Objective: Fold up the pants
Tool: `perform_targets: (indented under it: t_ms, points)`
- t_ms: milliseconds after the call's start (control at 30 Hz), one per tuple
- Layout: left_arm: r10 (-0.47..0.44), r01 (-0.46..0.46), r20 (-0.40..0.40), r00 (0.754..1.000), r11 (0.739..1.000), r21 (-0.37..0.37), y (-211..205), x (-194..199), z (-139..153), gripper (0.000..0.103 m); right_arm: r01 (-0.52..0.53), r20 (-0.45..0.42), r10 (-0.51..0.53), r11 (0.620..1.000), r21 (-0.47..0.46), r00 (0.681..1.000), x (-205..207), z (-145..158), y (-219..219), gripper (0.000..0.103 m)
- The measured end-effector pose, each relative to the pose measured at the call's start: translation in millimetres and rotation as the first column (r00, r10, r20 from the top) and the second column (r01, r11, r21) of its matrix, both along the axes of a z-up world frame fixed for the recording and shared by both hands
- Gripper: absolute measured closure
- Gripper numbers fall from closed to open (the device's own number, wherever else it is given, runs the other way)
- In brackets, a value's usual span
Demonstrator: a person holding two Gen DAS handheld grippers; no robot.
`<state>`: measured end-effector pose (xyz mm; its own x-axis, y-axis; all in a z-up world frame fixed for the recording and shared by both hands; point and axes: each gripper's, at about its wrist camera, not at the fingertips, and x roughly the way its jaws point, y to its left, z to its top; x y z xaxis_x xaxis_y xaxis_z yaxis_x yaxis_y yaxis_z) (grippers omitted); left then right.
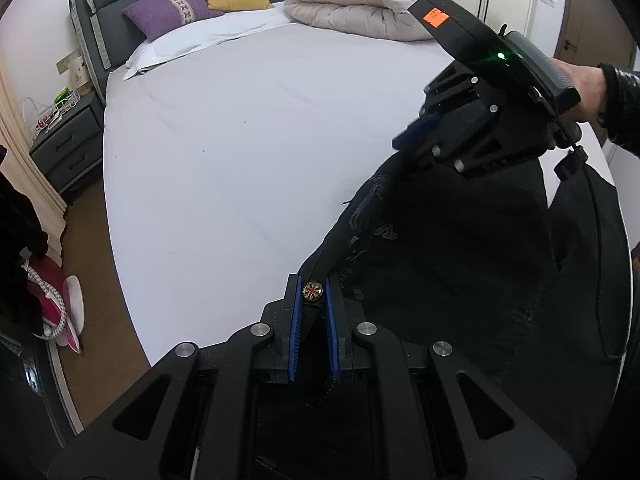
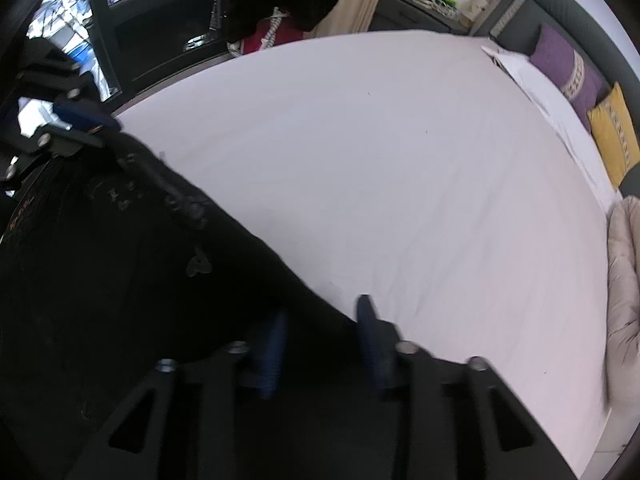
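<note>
left gripper (image 1: 313, 300) is clamped tight on the waistband of the black pants with dark embroidery (image 1: 460, 264), right by the round metal button (image 1: 312, 291). right gripper (image 1: 404, 140) has the other waistband corner between its blue pads, but whether they're actually pinching is too blurry to call. pants hang over the near edge of the white-sheeted bed (image 1: 248, 152). purple and yellow cushions (image 1: 176, 10) sit way back

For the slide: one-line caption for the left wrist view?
Left gripper clamps the black pants at the waistband button over a white bed; right gripper at the fabric's far edge.
</note>
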<state>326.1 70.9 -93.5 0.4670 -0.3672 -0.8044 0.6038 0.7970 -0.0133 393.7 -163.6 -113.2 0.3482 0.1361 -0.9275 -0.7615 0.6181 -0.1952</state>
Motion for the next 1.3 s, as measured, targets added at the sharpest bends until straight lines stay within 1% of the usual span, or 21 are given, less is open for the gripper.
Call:
perform_targets:
  t_ms: [33, 133, 267, 333, 400, 500, 600, 633, 700, 800, 867, 933, 1033, 1100, 1167, 1233, 1300]
  points:
    - [0.004, -0.004, -0.001, 1.000, 1.000, -0.004, -1, 0, 0, 0.093, 0.005, 0.000, -0.005, 1.000, 0.006, 1.000, 0, 3, 0, 0.093]
    - [0.013, -0.012, 0.004, 1.000, 1.000, -0.016, -1, -4, 2, 0.093, 0.015, 0.001, -0.015, 0.999, 0.036, 1.000, -5, 12, -3, 0.098]
    - [0.020, -0.020, 0.013, 1.000, 0.999, -0.035, -4, -17, 9, 0.093, 0.064, 0.015, -0.066, 0.993, 0.103, 0.998, -20, 29, -7, 0.099]
    - [0.023, -0.022, 0.012, 1.000, 0.999, -0.049, -6, -27, 13, 0.093, 0.068, 0.015, -0.070, 0.989, 0.132, 0.997, -32, 33, 1, 0.099]
    - [0.019, -0.019, 0.005, 1.000, 0.997, -0.071, -6, -39, 18, 0.093, 0.047, 0.015, -0.050, 0.987, 0.156, 0.999, -51, 34, 10, 0.099]
    - [0.002, -0.002, 0.002, 1.000, 0.997, -0.078, -10, -60, 20, 0.093, 0.014, 0.023, -0.018, 0.986, 0.167, 1.000, -79, 34, 20, 0.099]
    - [-0.028, 0.028, -0.001, 1.000, 0.997, -0.068, -15, -90, 21, 0.093, 0.003, 0.024, -0.007, 0.982, 0.187, 1.000, -107, 37, 15, 0.099]
    - [-0.044, 0.043, -0.005, 0.999, 0.997, -0.067, -16, -102, 21, 0.093, -0.007, 0.030, 0.002, 0.984, 0.178, 1.000, -118, 37, 13, 0.099]
    - [-0.074, 0.073, -0.013, 0.997, 0.995, -0.061, -21, -126, 20, 0.093, -0.051, 0.056, 0.045, 0.992, 0.116, 0.997, -146, 34, 11, 0.099]
    - [-0.139, 0.137, -0.025, 0.990, 0.989, -0.054, -28, -161, 20, 0.093, -0.106, 0.078, 0.102, 0.993, 0.044, 0.992, -180, 29, 5, 0.099]
    - [-0.185, 0.184, -0.034, 0.982, 0.982, -0.036, -35, -184, 19, 0.093, -0.143, 0.096, 0.144, 0.990, -0.012, 0.985, -207, 26, -1, 0.099]
    - [-0.227, 0.227, -0.053, 0.973, 0.974, -0.001, -41, -206, 15, 0.093, -0.186, 0.121, 0.196, 0.979, -0.086, 0.973, -235, 21, -7, 0.099]
    - [-0.281, 0.284, -0.093, 0.955, 0.958, 0.026, -48, -234, 10, 0.093, -0.253, 0.127, 0.274, 0.954, -0.160, 0.953, -278, 14, -12, 0.099]
    - [-0.334, 0.341, -0.106, 0.936, 0.939, 0.052, -55, -255, 8, 0.093, -0.303, 0.141, 0.345, 0.919, -0.253, 0.928, -312, 5, -10, 0.099]
    - [-0.368, 0.377, -0.118, 0.922, 0.924, 0.069, -63, -271, 10, 0.093, -0.340, 0.141, 0.399, 0.884, -0.320, 0.906, -337, -4, -10, 0.099]
    - [-0.391, 0.403, -0.139, 0.910, 0.912, 0.071, -68, -284, 9, 0.093, -0.356, 0.130, 0.422, 0.866, -0.351, 0.897, -356, -10, -11, 0.099]
    - [-0.414, 0.430, -0.153, 0.898, 0.898, 0.091, -75, -303, 4, 0.093, -0.364, 0.122, 0.432, 0.856, -0.366, 0.894, -370, -14, -10, 0.100]
